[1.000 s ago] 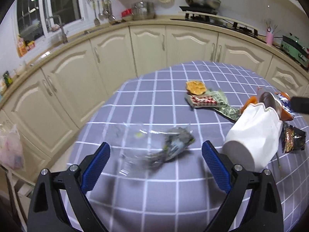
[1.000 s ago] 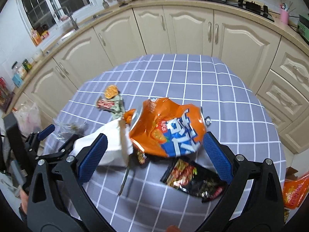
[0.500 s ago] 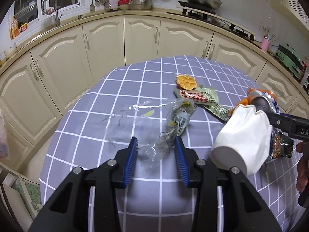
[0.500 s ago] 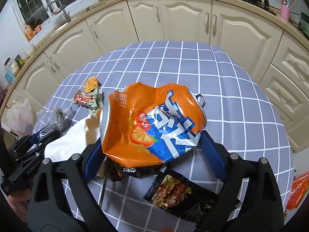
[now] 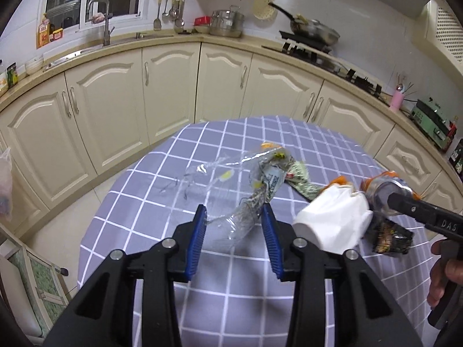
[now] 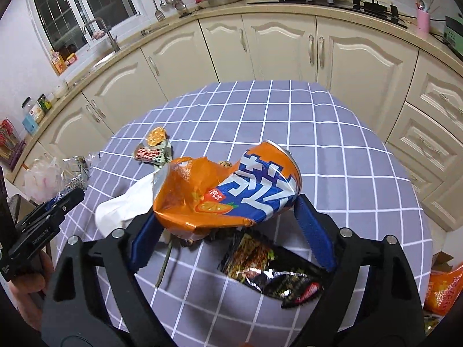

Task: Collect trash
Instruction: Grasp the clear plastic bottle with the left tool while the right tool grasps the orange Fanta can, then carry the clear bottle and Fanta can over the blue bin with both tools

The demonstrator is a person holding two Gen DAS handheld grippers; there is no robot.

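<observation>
Over a round tabletop [image 6: 332, 133] covered in a lilac checked cloth, the left hand-held gripper [image 5: 234, 225] is clamped on a crumpled clear plastic bag [image 5: 231, 185], its blue pads pressing the bag's near end from both sides. The bag appears lifted clear of the cloth, though its transparent film makes that hard to confirm. The right hand-held gripper [image 6: 228, 217] is closed on a crushed orange soda can [image 6: 228, 190], held crosswise between its fingers with the pull-tab end toward the right side.

Just beside the can, toward the left edge of the tabletop, a white paper cup [image 5: 332, 222] lies on its side, its open mouth facing the can. Beneath the can, near the tabletop's near edge, a black snack wrapper [image 6: 269, 266] lies flat on the cloth. Farther out, toward the left part of the tabletop, a dried orange slice [image 6: 156, 136] sits against a red-and-white candy wrapper [image 6: 147, 153] and a green printed wrapper [image 5: 301, 176].

Cream kitchen cabinets [image 5: 170, 86] curve around behind the tabletop, with a sink tap [image 5: 105, 20] under a dark window and a frying pan [image 5: 312, 30] on the hob.
</observation>
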